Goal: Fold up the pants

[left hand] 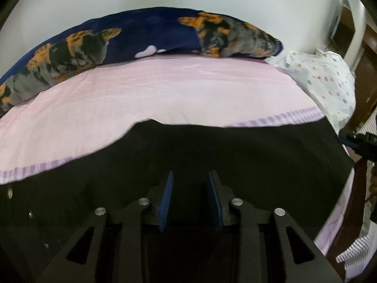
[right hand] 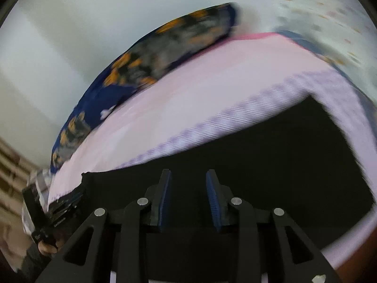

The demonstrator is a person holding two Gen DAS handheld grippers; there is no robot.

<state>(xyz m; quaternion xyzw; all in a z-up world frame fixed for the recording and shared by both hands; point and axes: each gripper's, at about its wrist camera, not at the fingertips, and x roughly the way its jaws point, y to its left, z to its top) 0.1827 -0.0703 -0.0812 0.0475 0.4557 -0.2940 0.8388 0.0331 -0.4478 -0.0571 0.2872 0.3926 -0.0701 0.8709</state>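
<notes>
Black pants (left hand: 212, 151) lie spread flat on the pink bed sheet (left hand: 165, 89), filling the near half of the left wrist view; metal buttons show at their left edge. My left gripper (left hand: 190, 176) hovers over the pants, jaws open with a gap between the blue pads, nothing held. In the blurred right wrist view the same pants (right hand: 271, 151) lie below my right gripper (right hand: 188, 176), which is also open and empty. The right gripper's tip also shows in the left wrist view (left hand: 360, 141) by the pants' right edge. The left gripper shows in the right wrist view (right hand: 59, 210) at the pants' left corner.
A navy blanket with orange and grey print (left hand: 132, 40) lies along the far side of the bed against the white wall. A white dotted cloth (left hand: 327, 80) lies at the right end. The bed's wooden frame (left hand: 353, 207) and edge run along the right.
</notes>
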